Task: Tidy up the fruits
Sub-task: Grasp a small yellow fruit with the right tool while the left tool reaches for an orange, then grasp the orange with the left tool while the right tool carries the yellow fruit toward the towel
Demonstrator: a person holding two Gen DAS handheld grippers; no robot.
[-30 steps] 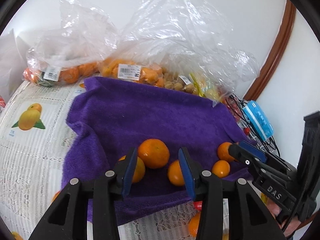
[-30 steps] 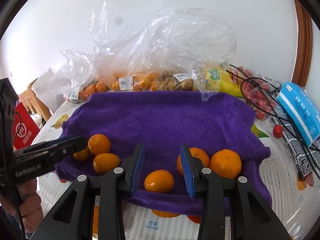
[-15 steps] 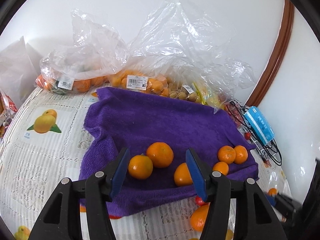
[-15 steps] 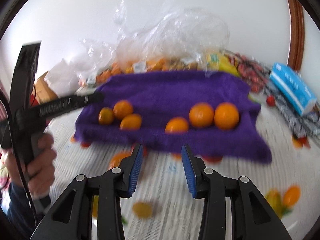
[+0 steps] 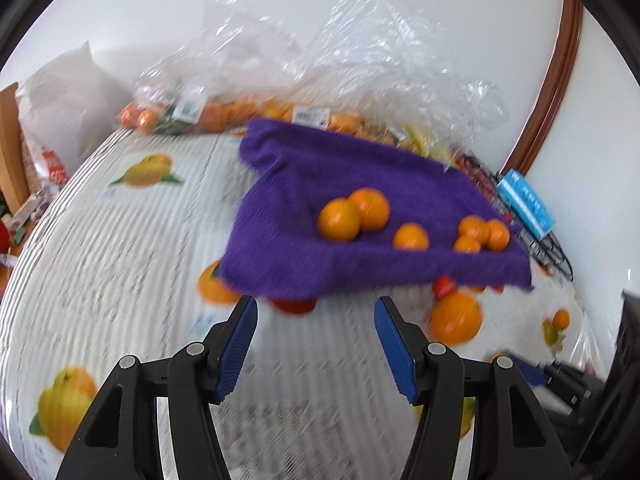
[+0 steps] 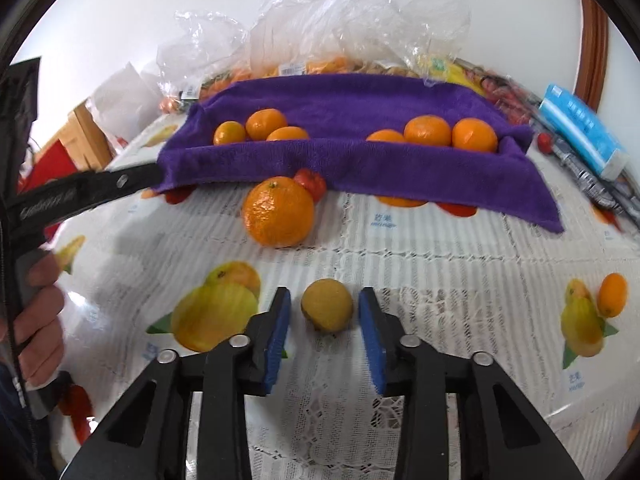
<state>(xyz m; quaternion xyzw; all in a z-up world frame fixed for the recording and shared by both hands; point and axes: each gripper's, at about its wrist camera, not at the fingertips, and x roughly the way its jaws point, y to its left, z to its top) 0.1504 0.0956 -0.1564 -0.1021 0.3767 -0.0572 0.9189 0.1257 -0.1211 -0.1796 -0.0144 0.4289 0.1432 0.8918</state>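
Note:
A purple towel [image 5: 340, 168] [image 6: 360, 100] carries several small oranges [image 5: 354, 214] [image 6: 428, 130]. In front of it on the fruit-print tablecloth lies a large orange [image 6: 279, 212] [image 5: 455, 317]. My right gripper [image 6: 325, 292] points down at the cloth. A small yellow-brown fruit [image 6: 327, 310] sits between its blue pads. The jaws are closing and a thin gap still shows on each side. My left gripper [image 5: 314, 306] hangs open over bare cloth in front of the towel's edge, with nothing between its fingers. In the right wrist view it reaches in from the left, its tip [image 6: 152, 172] at the towel's corner.
Clear plastic bags of fruit [image 5: 360, 80] [image 6: 340, 24] line the wall behind the towel. A blue packet [image 6: 580, 128] and black cables [image 5: 532, 240] lie at the right. A small red fruit [image 6: 310, 182] sits at the towel's front edge. A hand [image 6: 40, 312] holds the left tool.
Both grippers pulled back from the towel toward the table's front. The left jaws widened. The right gripper came down over the small yellow-brown fruit, and its jaws narrowed slightly around it.

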